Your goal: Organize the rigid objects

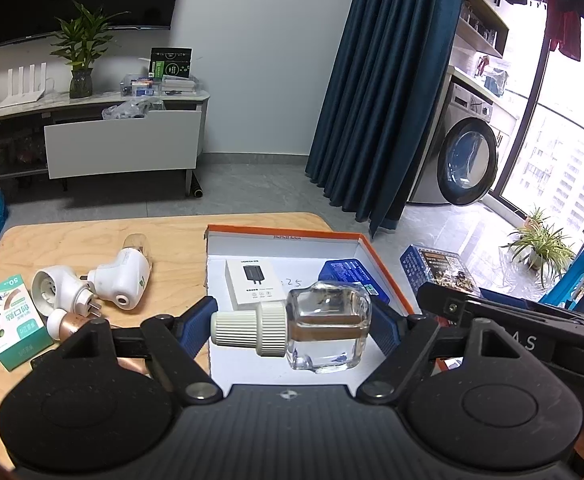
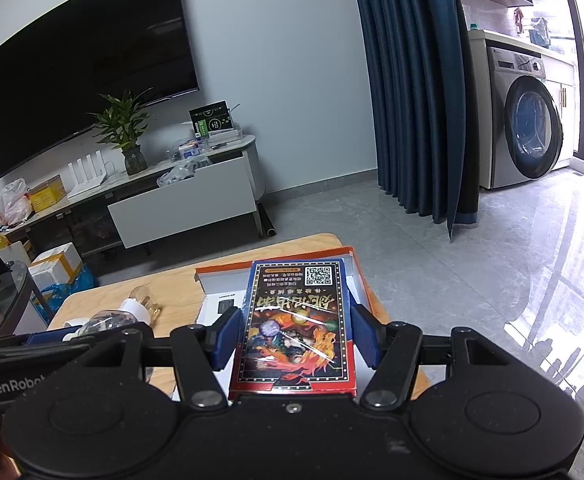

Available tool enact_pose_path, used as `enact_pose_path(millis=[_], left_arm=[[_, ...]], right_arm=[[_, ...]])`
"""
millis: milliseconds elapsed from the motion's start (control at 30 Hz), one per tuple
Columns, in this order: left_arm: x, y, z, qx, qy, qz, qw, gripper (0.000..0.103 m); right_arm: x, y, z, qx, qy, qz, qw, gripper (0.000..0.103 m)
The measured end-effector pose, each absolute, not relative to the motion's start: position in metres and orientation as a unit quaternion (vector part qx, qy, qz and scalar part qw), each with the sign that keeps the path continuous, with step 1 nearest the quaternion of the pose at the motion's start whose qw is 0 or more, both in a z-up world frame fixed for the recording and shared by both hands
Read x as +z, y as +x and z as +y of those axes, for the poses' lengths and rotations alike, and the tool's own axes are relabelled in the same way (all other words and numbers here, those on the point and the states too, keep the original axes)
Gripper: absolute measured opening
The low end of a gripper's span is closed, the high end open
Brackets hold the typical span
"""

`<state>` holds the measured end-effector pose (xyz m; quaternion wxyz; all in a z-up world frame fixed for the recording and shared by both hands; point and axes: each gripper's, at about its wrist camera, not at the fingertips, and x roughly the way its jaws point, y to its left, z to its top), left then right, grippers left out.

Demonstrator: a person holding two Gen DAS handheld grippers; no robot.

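Observation:
A clear glass bottle (image 1: 328,328) with a ribbed white cap lies sideways between the blue pads (image 1: 202,318) of my left gripper (image 1: 292,322), which is shut on it end to end. It hangs over an open white box with an orange rim (image 1: 366,246). Inside the box lie a white charger carton (image 1: 252,284) and a blue carton (image 1: 352,278). My right gripper (image 2: 297,338) is shut on a colourful printed card box (image 2: 296,328), held over the same orange-rimmed box (image 2: 356,276). The card box (image 1: 438,268) also shows in the left wrist view, to the right of the open box.
On the wooden table (image 1: 92,236), left of the open box, lie two white plug-in devices (image 1: 122,280), a green-and-white carton (image 1: 14,324) and a rose-gold item with a white cap (image 1: 66,322). Beyond the table are a TV cabinet (image 1: 124,148), a blue curtain (image 1: 392,80) and a washing machine (image 1: 468,160).

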<state>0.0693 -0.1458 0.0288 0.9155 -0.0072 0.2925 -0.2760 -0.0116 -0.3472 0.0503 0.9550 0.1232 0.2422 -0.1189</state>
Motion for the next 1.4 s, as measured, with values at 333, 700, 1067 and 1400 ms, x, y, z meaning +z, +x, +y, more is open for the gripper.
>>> enact_pose_path(millis=[333, 700, 1067, 1400], left_arm=[[0.028, 0.067, -0.147, -0.279, -0.005, 0.291, 0.915, 0.081], [0.026, 0.067, -0.148, -0.281, -0.005, 0.294, 0.914, 0.081], [0.025, 0.066, -0.148, -0.280, -0.005, 0.294, 0.914, 0.081], [0.022, 0.065, -0.147, -0.279, -0.004, 0.296, 0.913, 0.081]], right_arm=[[0.050, -0.012, -0.346, -0.118, 0.123, 0.242, 0.955, 0.072], [0.047, -0.013, -0.344, -0.118, 0.123, 0.246, 0.954, 0.072], [0.042, -0.014, -0.342, -0.116, 0.123, 0.250, 0.953, 0.072], [0.037, -0.013, -0.341, -0.115, 0.124, 0.254, 0.952, 0.072]])
